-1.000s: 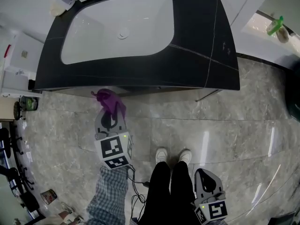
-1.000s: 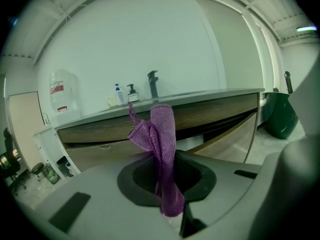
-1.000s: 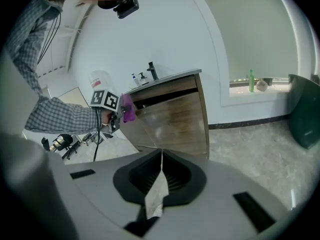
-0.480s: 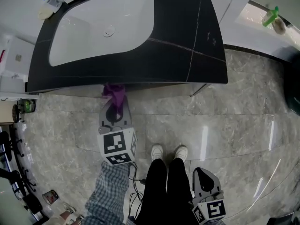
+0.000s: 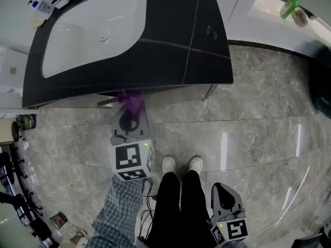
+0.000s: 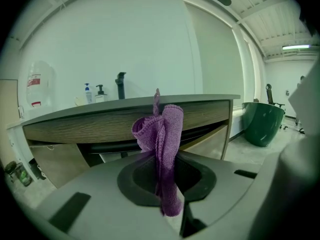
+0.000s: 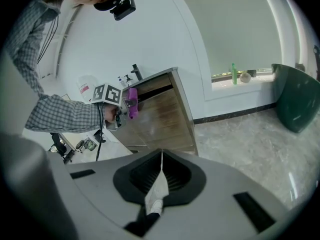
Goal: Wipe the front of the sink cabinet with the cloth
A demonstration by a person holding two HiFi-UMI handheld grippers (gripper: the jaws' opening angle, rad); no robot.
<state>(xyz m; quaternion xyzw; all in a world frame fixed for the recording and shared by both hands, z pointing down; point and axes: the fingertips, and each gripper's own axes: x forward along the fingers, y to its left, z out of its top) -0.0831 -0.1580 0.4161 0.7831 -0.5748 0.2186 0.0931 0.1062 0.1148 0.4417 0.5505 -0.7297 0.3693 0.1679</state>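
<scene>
The sink cabinet has a black top [image 5: 207, 45] with a white basin [image 5: 93, 30] and a wood-grain front [image 6: 90, 126] [image 7: 160, 109]. A purple cloth [image 5: 130, 101] [image 6: 162, 134] sticks up bunched from my left gripper [image 5: 129, 111] [image 6: 164, 156], which is shut on it. The cloth is at the cabinet's front, just under the counter edge, near its middle; I cannot tell whether it touches. My right gripper [image 5: 223, 196] [image 7: 161, 159] hangs low beside the person's legs, shut with nothing in it, far from the cabinet. The right gripper view also shows the cloth [image 7: 132, 109].
Soap bottles [image 5: 39, 6] and a tap [image 6: 120, 85] stand at the back of the counter. A dark green bin [image 6: 262, 121] [image 7: 295, 99] sits to the cabinet's right. A green bottle [image 5: 288, 6] is on the window ledge. Small items [image 5: 26, 122] lie left on the marble floor.
My left gripper has carried the purple cloth rightward along the cabinet front and closer under the counter edge. The right gripper has stayed low by the legs.
</scene>
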